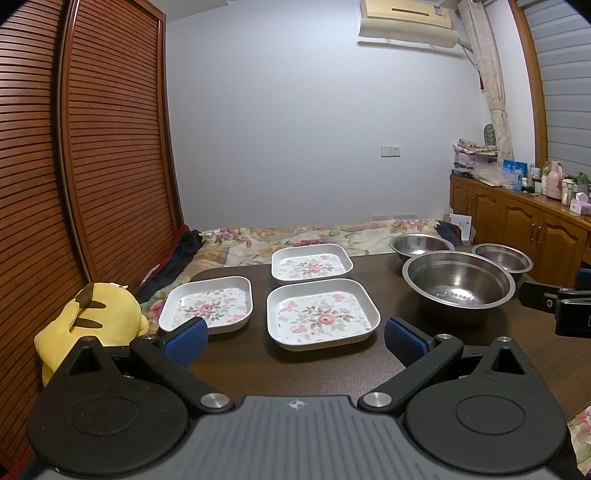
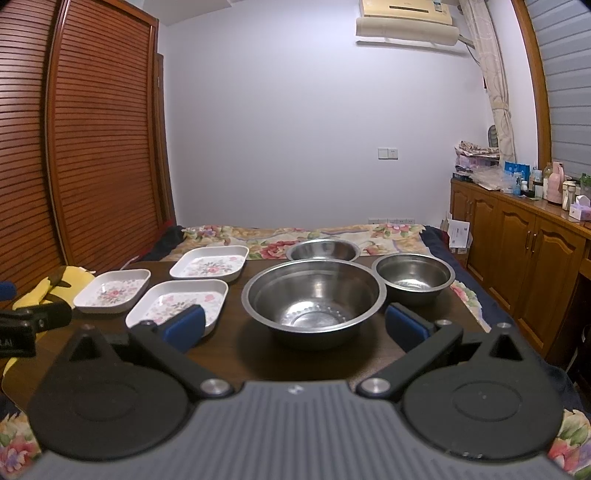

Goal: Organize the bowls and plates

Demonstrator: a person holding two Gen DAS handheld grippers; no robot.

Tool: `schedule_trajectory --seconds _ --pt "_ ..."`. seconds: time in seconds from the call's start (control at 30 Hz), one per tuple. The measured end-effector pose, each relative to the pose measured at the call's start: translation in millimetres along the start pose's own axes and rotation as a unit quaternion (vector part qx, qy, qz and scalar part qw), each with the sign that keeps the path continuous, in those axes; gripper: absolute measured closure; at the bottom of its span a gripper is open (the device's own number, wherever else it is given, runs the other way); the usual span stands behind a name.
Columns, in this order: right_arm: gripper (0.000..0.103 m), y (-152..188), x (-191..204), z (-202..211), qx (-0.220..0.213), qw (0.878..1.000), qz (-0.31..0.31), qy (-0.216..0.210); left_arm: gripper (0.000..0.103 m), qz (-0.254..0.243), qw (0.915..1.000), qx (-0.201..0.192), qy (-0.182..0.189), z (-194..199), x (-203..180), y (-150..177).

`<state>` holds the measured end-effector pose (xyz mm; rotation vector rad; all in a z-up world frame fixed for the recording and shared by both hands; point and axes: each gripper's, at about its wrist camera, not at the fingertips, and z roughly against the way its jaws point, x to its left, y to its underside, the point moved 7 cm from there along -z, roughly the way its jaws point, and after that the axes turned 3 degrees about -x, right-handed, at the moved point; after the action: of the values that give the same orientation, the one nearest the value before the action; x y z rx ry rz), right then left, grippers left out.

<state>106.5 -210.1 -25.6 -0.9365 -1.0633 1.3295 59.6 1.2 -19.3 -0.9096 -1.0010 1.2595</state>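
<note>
Left wrist view: no readable writing anywhere, only blurred labels on bottles atop the wooden cabinet (image 1: 517, 218). Left gripper (image 1: 295, 338) spread wide, holding nothing, just above the dark table (image 1: 295, 373). Three floral square plates (image 1: 323, 313) lying apart at centre-left; three steel bowls (image 1: 458, 282) grouped to the right. Yellow plush toy (image 1: 94, 317) by the louvred wardrobe (image 1: 92, 147). Right wrist view: right gripper (image 2: 295, 326) likewise spread, empty, facing the largest bowl (image 2: 314, 295) on the table. Plates to its left, floral bedspread (image 2: 295, 236) behind, air conditioner (image 2: 406, 22) high on the pale wall, lettering illegible.
</note>
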Motion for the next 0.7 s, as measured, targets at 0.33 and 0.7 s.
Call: schedule_trajectory --seconds 0.33,0.7 --pt "0.0 0.7 1.3 0.7 -0.001 1.0 0.0 0.0 0.0 0.0 1.0 0.0 0.0 0.3 0.1 -0.1" --pt "0.0 0.8 1.4 1.7 -0.001 1.0 0.0 0.0 0.0 0.0 1.0 -0.003 0.001 2.8 0.9 -1.3"
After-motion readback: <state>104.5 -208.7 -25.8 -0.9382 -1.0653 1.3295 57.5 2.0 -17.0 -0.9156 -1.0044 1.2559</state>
